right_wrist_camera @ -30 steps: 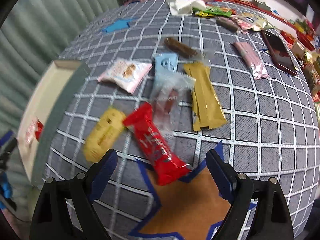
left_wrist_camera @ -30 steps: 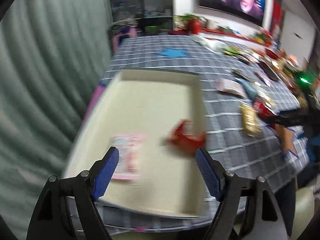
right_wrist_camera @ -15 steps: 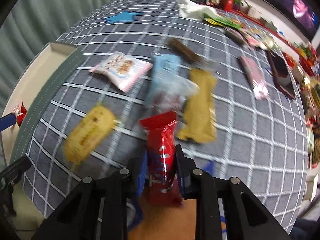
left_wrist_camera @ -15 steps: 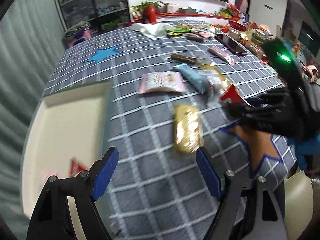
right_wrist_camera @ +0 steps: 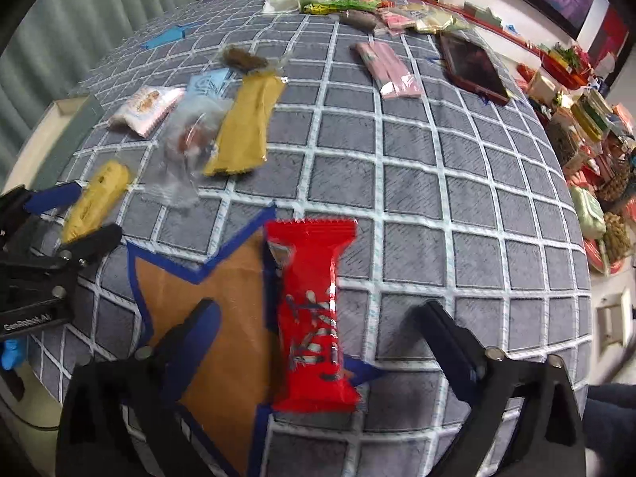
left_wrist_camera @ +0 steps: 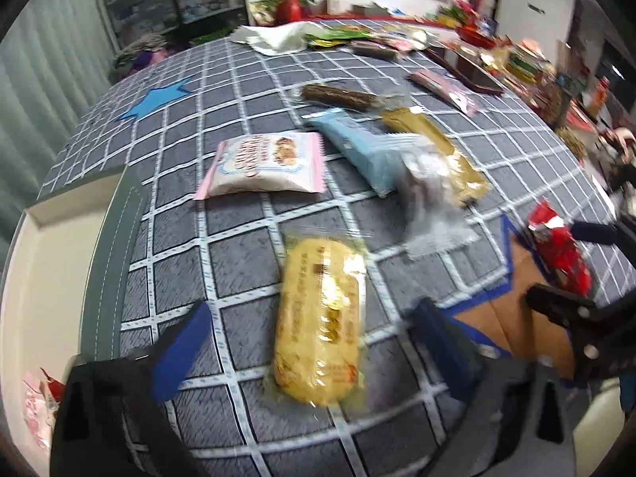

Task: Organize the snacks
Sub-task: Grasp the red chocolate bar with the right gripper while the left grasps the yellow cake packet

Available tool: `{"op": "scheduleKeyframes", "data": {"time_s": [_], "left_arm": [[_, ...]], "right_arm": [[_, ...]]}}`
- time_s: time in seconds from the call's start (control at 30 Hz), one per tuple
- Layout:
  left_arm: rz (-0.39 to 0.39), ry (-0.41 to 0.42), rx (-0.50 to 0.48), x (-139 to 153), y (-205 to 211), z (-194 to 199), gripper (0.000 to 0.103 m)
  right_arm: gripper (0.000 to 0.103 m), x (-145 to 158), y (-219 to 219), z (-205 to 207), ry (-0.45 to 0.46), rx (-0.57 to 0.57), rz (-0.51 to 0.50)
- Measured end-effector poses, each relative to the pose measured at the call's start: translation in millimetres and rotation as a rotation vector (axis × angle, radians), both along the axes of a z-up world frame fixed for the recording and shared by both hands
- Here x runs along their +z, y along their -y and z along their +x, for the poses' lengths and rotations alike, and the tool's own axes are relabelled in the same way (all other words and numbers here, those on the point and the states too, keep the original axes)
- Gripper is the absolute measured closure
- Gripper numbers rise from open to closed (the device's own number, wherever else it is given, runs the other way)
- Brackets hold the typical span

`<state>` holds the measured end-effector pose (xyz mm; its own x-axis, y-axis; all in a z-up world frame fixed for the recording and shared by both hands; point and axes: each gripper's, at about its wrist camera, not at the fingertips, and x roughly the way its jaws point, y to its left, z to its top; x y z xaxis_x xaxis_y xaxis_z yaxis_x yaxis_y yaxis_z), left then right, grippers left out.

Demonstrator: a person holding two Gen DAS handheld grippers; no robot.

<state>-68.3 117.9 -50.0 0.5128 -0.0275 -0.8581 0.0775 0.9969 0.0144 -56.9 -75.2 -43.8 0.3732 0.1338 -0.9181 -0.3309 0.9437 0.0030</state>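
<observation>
Two grippers work over a grey tablecloth with a white grid. The left gripper has its blue-padded fingers spread apart on either side of a long yellow snack in a clear wrapper, which lies flat on the cloth between them, untouched as far as the blur allows. At 12 o'clock from it lies a pink-and-white biscuit packet; at 1 o'clock, a pale blue packet, a crumpled clear wrapper and a long mustard-gold packet overlap. A cream tray with a grey-green rim sits at 9 o'clock, holding a pink packet in its near corner. The right gripper also stands wide apart, with a red foil snack bar lying between its fingers, its near end over a brown star outlined in blue tape. At 1 o'clock, well apart, lies a dark red phone.
</observation>
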Motion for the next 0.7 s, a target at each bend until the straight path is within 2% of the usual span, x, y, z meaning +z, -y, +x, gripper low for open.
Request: {"op": "scheduleKeyframes", "data": {"time_s": [0.13,0.47,0.7], "left_arm": [[-0.016,0.073,0.007,-1.1,1.9,-7.5,0.0],[-0.019,0.072,0.002,0.9,0.6,-7.7,0.0],[-0.019,0.072,0.002,0.8,0.5,-7.6,0.0]], "right_arm": [[0.001,-1.3,-0.5,-3.9,0.045,-0.006,0.017],[0.0,-5.1,4.1,-22.1,0.194,0.003,0.073],[0.0,-3.7,6.3,-20.9,0.204,0.006,0.078]]}}
